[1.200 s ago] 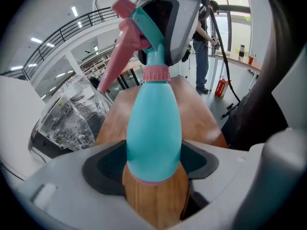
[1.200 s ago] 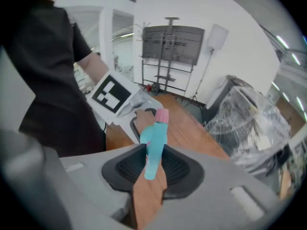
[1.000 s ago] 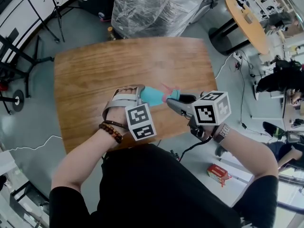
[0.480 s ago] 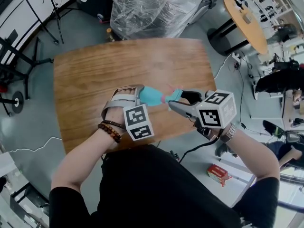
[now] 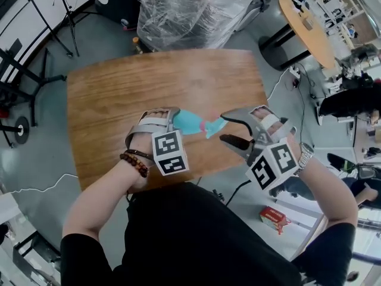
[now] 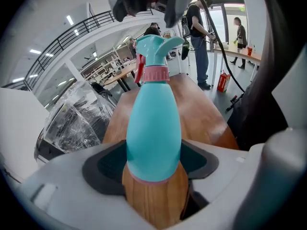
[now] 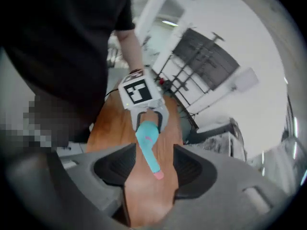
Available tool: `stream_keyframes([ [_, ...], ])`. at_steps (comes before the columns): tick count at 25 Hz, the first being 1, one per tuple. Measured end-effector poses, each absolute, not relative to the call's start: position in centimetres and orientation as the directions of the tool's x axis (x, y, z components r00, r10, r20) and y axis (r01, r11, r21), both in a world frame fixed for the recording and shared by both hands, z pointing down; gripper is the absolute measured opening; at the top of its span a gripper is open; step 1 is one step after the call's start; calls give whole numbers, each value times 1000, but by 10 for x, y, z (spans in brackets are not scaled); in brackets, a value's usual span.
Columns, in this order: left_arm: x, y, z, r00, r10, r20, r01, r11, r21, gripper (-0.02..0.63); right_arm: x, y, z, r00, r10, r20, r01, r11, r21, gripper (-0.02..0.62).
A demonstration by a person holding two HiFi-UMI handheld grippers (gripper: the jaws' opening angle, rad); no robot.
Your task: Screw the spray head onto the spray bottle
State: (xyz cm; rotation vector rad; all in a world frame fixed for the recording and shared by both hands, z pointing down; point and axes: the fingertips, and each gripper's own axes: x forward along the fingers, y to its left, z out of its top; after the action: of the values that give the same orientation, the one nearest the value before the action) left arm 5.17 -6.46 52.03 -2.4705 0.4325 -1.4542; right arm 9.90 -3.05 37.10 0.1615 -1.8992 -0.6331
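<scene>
Head view: the tabletop [image 5: 107,94] is brown wood with a straight grain and rounded corners. Above its near edge, my left gripper [image 5: 174,121] carries the spray bottle [image 5: 189,121], a smooth teal plastic teardrop lying roughly level. The spray head [image 5: 214,126] sits at its neck and points toward my right gripper [image 5: 226,127]. That gripper's grey jaws stand wide apart around the head, one above it and one below.

Left gripper view: the bottle's rounded body [image 6: 153,128] rises out of my left gripper [image 6: 152,164]. The dark ribbed pads [image 6: 103,164] are closed against its wide lower end, so the jaws stay well spread but firmly on it. A pink ribbed collar [image 6: 157,74] joins the neck to the teal head [image 6: 156,46], which has a curved spout and a red trigger.

Right gripper view: my right gripper [image 7: 153,169] has just been opening. Its black pads [image 7: 115,166] now stand clear on both sides of the head's narrow teal part with the pink tip [image 7: 154,164]. That part lies between them, and neither pad presses on it. Beyond it, the left gripper [image 7: 146,114] clasps the bottle over the wood.
</scene>
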Motion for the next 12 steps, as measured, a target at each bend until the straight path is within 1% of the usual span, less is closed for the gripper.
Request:
stream_keyframes([
  [2,55,-61,519,465,-356,811,-104,-931,-349,370,96,-17,391,-360,-391,847,389,762,517,230],
  [3,57,-59,519,468,-348,812,-91,-933,-347,370,95,-13,400,-339,-391,856,462,724,513,230],
  [5,59,-55,518,474,-332,815,-66,-937,-343,370,96,-9,416,-309,-396,865,565,655,501,230],
  [7,61,-51,517,481,-318,817,-46,-940,-339,370,94,-6,427,-307,-400,864,623,602,500,226],
  [9,63,-47,516,486,-309,817,-32,-941,-337,370,88,-3,430,-336,-403,852,646,559,519,210],
  [10,64,-46,515,488,-308,817,-28,-941,-338,370,86,-2,431,-344,-405,847,653,544,526,183],
  [11,64,-45,514,488,-310,816,-26,-939,-342,370,86,-2,432,-345,-409,845,657,538,529,135],
  [12,64,-45,514,486,-315,815,-26,-938,-347,370,88,-2,433,-339,-410,847,654,544,525,121],
])
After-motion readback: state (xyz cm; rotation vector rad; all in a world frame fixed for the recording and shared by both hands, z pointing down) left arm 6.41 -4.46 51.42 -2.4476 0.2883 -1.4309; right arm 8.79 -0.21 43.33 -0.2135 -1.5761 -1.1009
